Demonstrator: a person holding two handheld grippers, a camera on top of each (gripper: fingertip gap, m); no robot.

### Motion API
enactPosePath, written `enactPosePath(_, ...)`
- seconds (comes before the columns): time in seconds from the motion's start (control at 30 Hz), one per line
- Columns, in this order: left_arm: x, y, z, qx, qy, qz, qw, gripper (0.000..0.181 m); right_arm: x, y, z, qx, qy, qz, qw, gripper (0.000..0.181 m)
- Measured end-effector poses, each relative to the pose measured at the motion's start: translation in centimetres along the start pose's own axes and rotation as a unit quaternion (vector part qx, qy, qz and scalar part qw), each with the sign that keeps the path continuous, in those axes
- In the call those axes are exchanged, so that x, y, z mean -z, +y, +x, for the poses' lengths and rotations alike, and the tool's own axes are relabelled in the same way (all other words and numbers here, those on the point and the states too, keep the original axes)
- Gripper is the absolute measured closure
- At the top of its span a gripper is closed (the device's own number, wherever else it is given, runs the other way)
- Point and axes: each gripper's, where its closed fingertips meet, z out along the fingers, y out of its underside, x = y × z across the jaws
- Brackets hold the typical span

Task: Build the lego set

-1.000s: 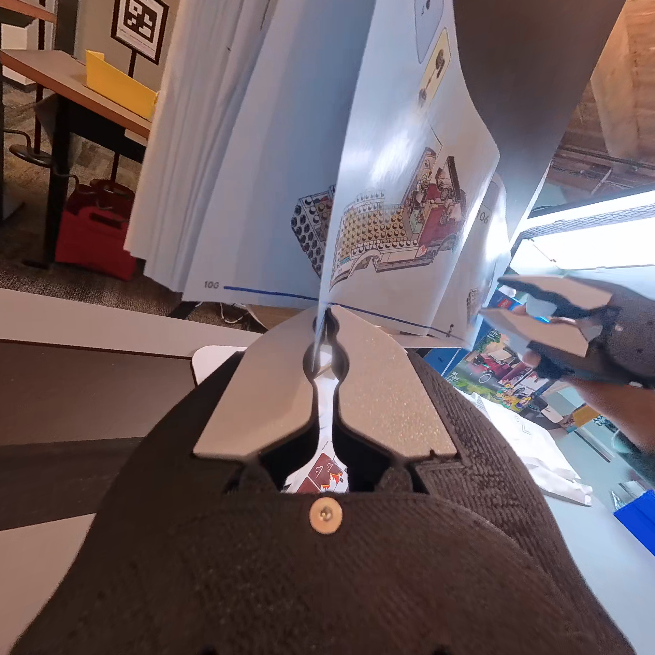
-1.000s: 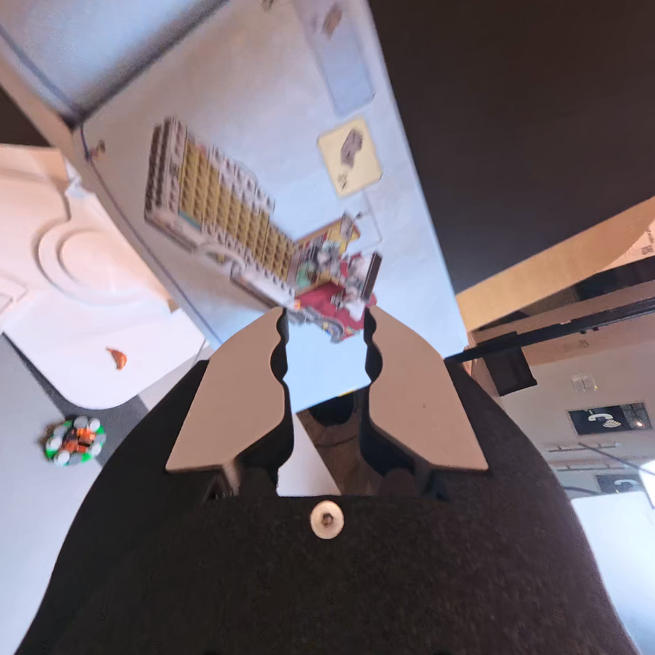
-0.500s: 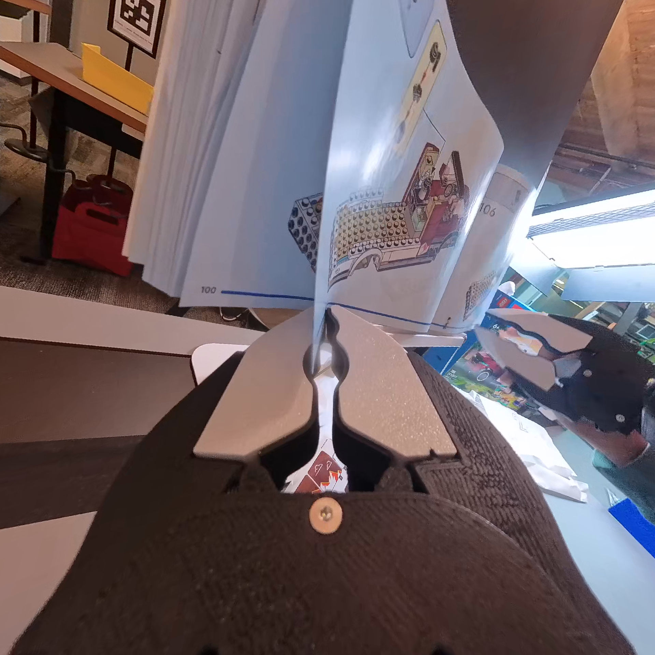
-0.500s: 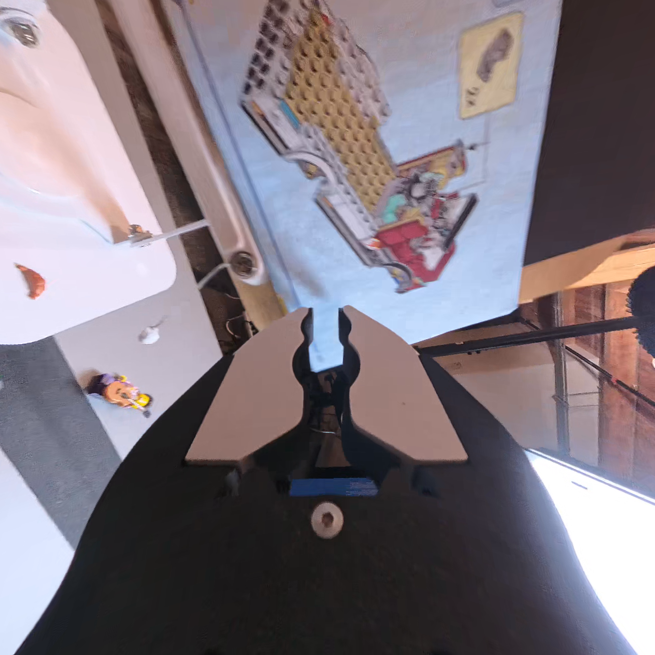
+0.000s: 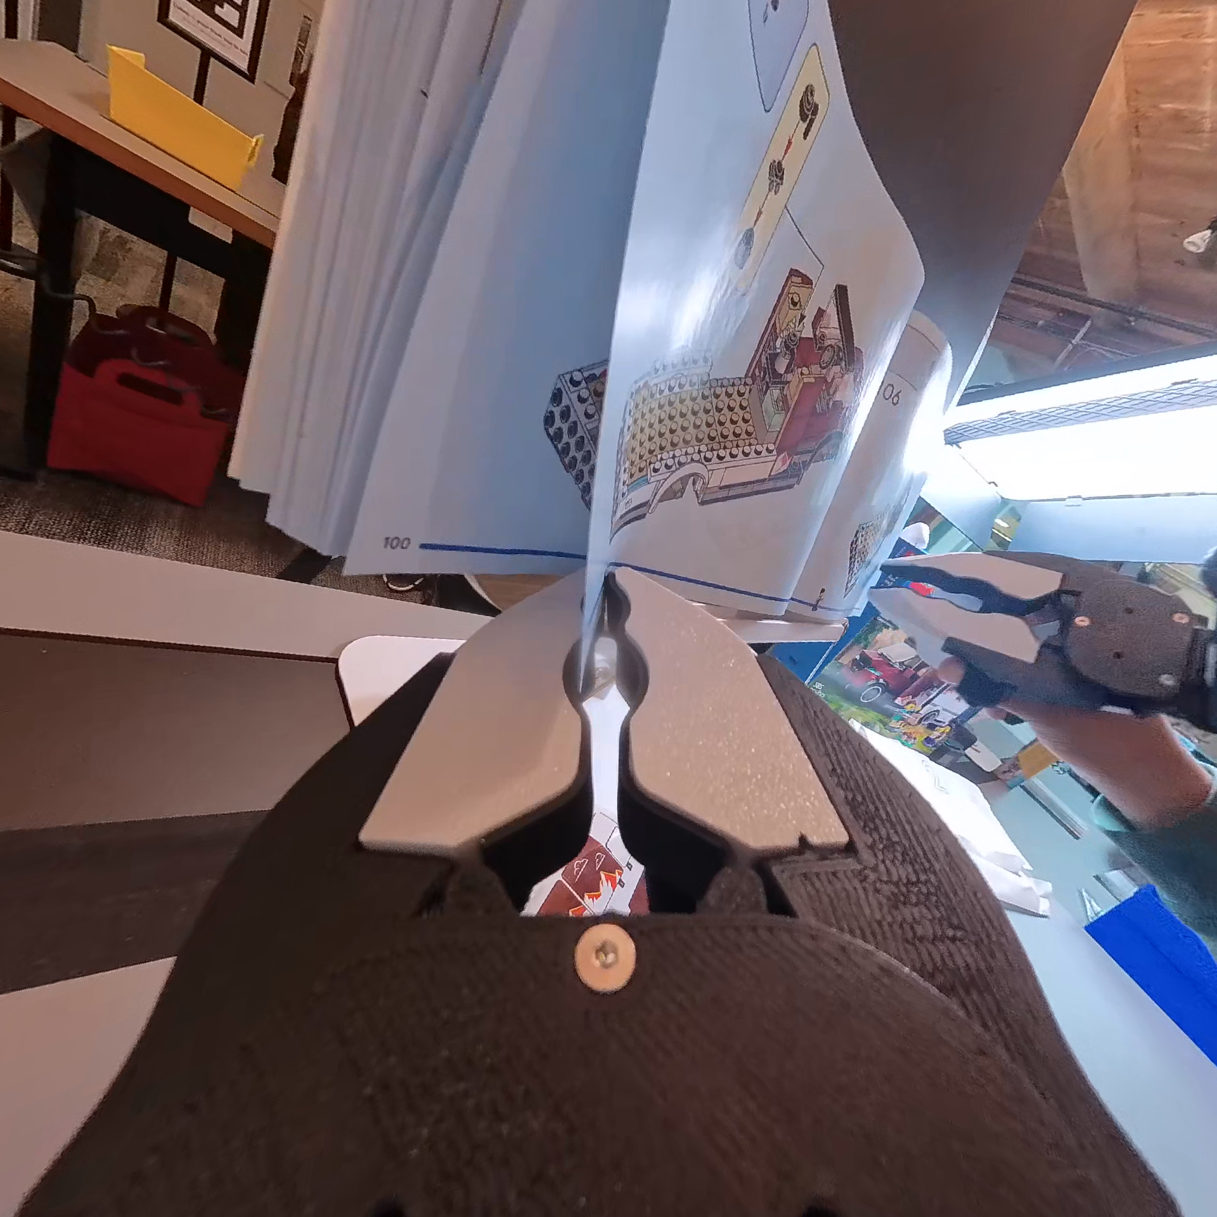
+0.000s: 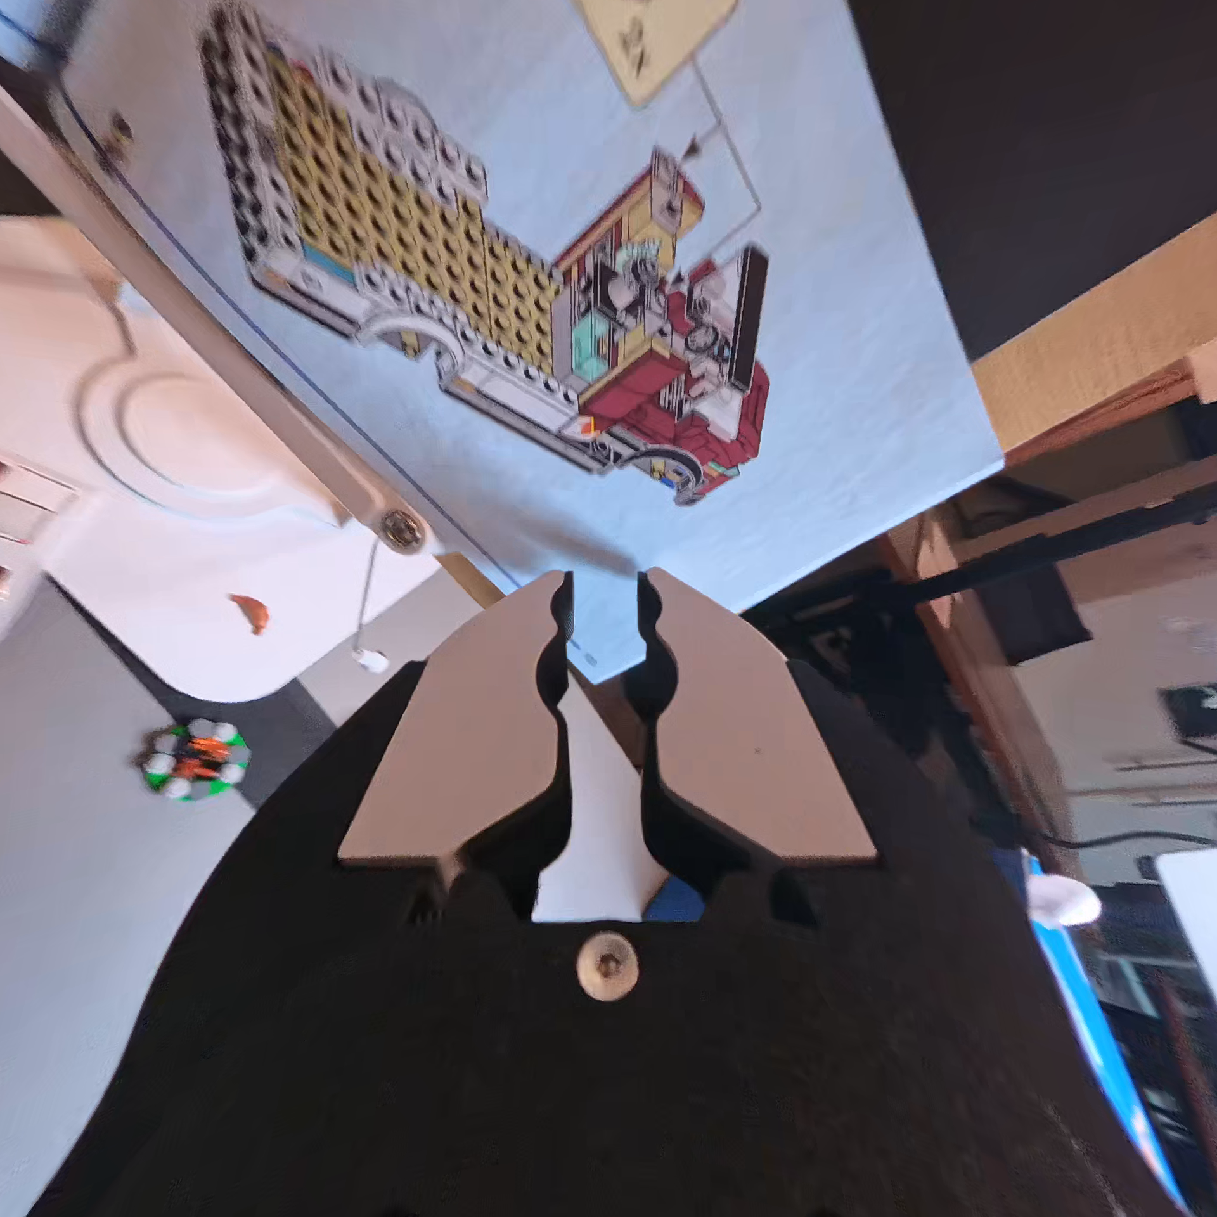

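Observation:
The Lego instruction booklet (image 5: 724, 428) stands upright, fanned open at a page that shows a tan and red vehicle build. My left gripper (image 5: 604, 583) is shut on the bottom edge of that page. My right gripper (image 6: 604, 579) is open with a narrow gap, and the lower corner of the same page (image 6: 527, 263) lies just behind its tips; I cannot tell whether it touches them. The right gripper also shows in the left wrist view (image 5: 886, 583), beside the page's lower right corner. A small round green and white build (image 6: 195, 760) lies on the table.
A white tray (image 6: 164, 527) holds a small orange piece (image 6: 250, 612). The Lego box (image 5: 876, 685), white paper bags (image 5: 955, 823) and a blue bin (image 5: 1159, 942) lie to the right. A dark mat (image 5: 164, 724) covers the table's left. A yellow bin (image 5: 178, 118) sits on a far desk. The left gripper's tips are roughly 25 centimeters from the right gripper's.
My right gripper dropped away from the page, then came back up to its lower right corner. Its jaws narrowed, then widened slightly. My left gripper kept its hold on the page.

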Motion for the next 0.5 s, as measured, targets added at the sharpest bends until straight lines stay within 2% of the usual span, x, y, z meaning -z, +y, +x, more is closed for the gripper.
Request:
enactPosePath(0.13,-0.1,0.0,0.0,0.001,0.000,0.004,1.000,0.181,1.6,-4.3,-3.0,-0.051,-0.076,0.054,0.994,0.163)
enactPosePath(0.27,-0.1,0.0,0.0,0.007,0.003,0.008,1.000,0.181,1.8,-9.2,-8.0,-0.027,-0.143,0.094,0.985,0.163)
enactPosePath(0.4,0.0,0.0,0.0,0.006,0.007,0.002,1.000,0.181,0.5,-13.6,-10.5,0.002,-0.144,0.111,0.983,0.163)
enactPosePath(0.47,0.2,0.2,-0.4,0.016,0.001,-0.009,1.000,0.180,-1.0,-14.3,-10.4,0.014,-0.124,0.093,0.988,0.166)
enactPosePath(0.5,0.5,0.3,-0.8,0.024,-0.005,-0.017,1.000,0.173,-1.5,-14.5,-10.4,0.011,-0.120,0.092,0.988,0.169)
